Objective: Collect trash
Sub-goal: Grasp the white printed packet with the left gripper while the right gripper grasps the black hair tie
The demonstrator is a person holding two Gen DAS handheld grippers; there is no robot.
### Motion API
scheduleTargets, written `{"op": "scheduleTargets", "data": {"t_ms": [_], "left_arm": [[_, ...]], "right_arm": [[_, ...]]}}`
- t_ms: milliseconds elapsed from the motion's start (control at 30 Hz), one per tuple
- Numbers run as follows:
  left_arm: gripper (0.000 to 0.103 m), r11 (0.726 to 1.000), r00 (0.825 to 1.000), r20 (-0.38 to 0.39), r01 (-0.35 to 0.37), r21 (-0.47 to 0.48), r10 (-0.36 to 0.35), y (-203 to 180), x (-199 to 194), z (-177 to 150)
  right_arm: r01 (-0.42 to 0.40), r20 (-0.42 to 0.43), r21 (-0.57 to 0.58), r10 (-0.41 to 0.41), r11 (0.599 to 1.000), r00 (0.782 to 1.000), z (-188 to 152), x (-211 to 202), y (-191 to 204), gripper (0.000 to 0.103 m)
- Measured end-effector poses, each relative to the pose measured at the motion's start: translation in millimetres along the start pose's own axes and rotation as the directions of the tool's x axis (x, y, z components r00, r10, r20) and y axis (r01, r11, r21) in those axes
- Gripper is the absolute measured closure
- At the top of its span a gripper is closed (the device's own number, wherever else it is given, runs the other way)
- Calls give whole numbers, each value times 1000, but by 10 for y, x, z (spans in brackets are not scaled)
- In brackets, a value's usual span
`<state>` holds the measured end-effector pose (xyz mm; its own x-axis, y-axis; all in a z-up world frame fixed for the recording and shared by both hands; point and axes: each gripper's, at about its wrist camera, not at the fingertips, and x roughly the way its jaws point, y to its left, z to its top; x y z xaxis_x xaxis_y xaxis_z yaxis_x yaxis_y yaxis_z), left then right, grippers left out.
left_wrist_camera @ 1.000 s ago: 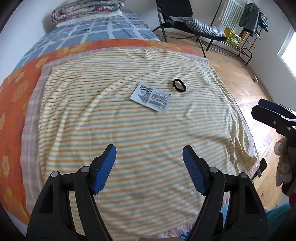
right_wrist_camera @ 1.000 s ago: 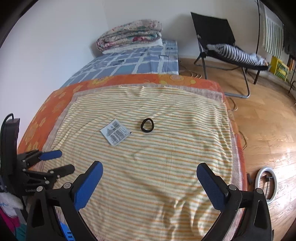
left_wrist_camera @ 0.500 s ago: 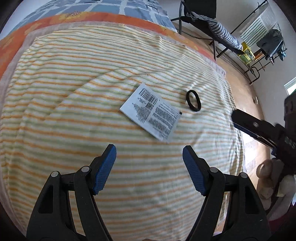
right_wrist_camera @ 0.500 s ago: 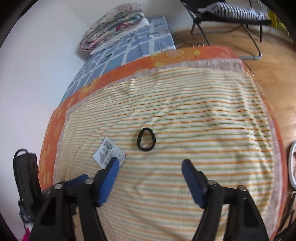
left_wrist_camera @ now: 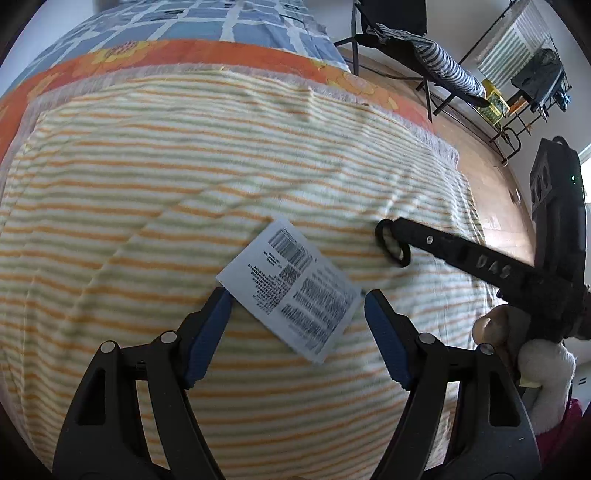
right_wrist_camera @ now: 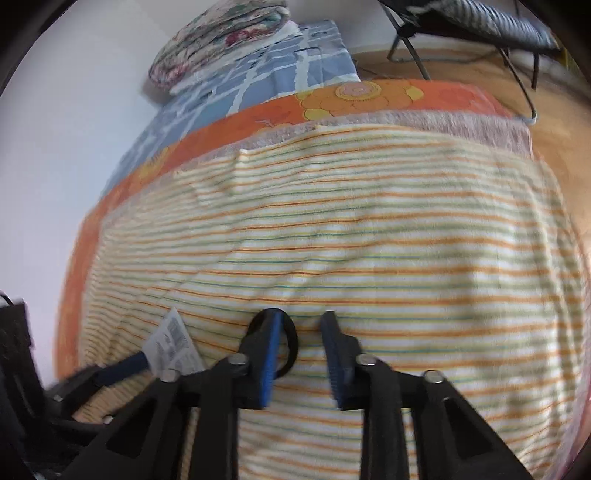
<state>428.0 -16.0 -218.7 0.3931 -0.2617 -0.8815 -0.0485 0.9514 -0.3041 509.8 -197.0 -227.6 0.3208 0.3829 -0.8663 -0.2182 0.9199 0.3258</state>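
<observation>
A white printed paper label (left_wrist_camera: pixel 291 290) lies flat on the striped blanket (left_wrist_camera: pixel 147 184). My left gripper (left_wrist_camera: pixel 297 332) is open, its blue fingertips on either side of the label's near part. A black ring (left_wrist_camera: pixel 393 243) lies just right of the label. My right gripper (right_wrist_camera: pixel 301 354) is partly closed but still open, with its left finger inside the black ring (right_wrist_camera: pixel 291 343) and the right finger outside it. The label also shows in the right wrist view (right_wrist_camera: pixel 173 347), with the left gripper's tip touching it. In the left wrist view the right gripper reaches in from the right.
The blanket covers a bed with an orange floral cover (right_wrist_camera: pixel 354 98) and a blue checked sheet (right_wrist_camera: pixel 258 66). A folded quilt (right_wrist_camera: pixel 221 33) lies at the head. A black folding chair (left_wrist_camera: pixel 413 40) and a clothes rack (left_wrist_camera: pixel 532 81) stand on the wooden floor to the right.
Both grippers moved down and forward to the blanket. The left now straddles the label. The right narrowed its jaws and now has one finger in the black ring.
</observation>
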Motion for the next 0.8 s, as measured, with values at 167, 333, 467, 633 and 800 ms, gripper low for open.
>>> {"op": "scheduleTargets", "data": {"t_ms": [167, 333, 467, 633, 800], "left_arm": [[26, 998, 1000, 0, -29, 51, 29, -140, 100, 98], [26, 987, 996, -6, -87, 136, 88, -396, 193, 79], [27, 963, 985, 16, -172, 205, 172, -587, 270, -30], [39, 947, 978, 58, -208, 244, 200, -611, 278, -119], [44, 943, 979, 70, -201, 264, 189, -545, 215, -140]], "right_arm": [[40, 28, 7, -40, 999, 999, 22, -62, -112, 98], [6, 55, 37, -8, 999, 998, 22, -179, -269, 99], [-58, 49, 69, 55, 996, 997, 5, -241, -325, 70], [-106, 90, 105, 97, 989, 991, -21, -326, -307, 50], [-137, 67, 88, 131, 987, 989, 21, -239, -197, 52]]}}
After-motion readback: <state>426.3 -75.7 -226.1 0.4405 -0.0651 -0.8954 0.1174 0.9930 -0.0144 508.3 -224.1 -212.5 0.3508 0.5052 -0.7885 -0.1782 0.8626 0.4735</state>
